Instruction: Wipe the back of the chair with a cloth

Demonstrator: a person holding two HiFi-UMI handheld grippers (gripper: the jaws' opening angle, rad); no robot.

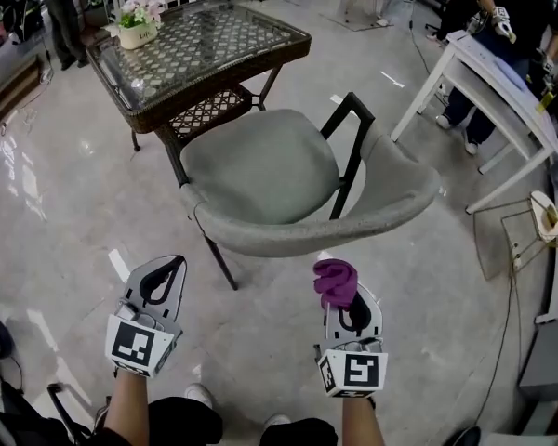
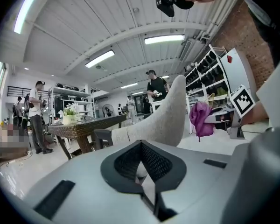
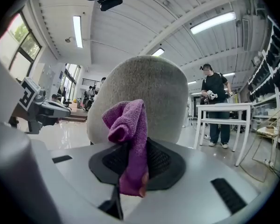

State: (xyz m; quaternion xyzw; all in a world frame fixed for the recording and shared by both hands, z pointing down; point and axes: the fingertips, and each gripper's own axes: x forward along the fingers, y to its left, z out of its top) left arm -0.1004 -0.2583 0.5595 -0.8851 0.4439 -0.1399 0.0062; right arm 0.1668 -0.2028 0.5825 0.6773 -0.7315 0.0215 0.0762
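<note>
A grey padded chair [image 1: 260, 170] with black legs stands in front of me, its curved back [image 1: 353, 221] nearest. My right gripper [image 1: 346, 297] is shut on a purple cloth [image 1: 336, 280], which bunches up above the jaws just short of the chair back. In the right gripper view the purple cloth [image 3: 129, 139] hangs in front of the grey chair back [image 3: 144, 97]. My left gripper [image 1: 160, 282] hovers left of the chair, shut with nothing in it; its view shows the chair back [image 2: 165, 118] edge-on and the cloth [image 2: 199, 119] to the right.
A wicker table with a glass top [image 1: 200, 49] and a flower pot [image 1: 139, 21] stands just beyond the chair. A white table [image 1: 502, 91] is at the right, with people near it. Cables and a wire stand [image 1: 525, 240] lie on the glossy floor at the right.
</note>
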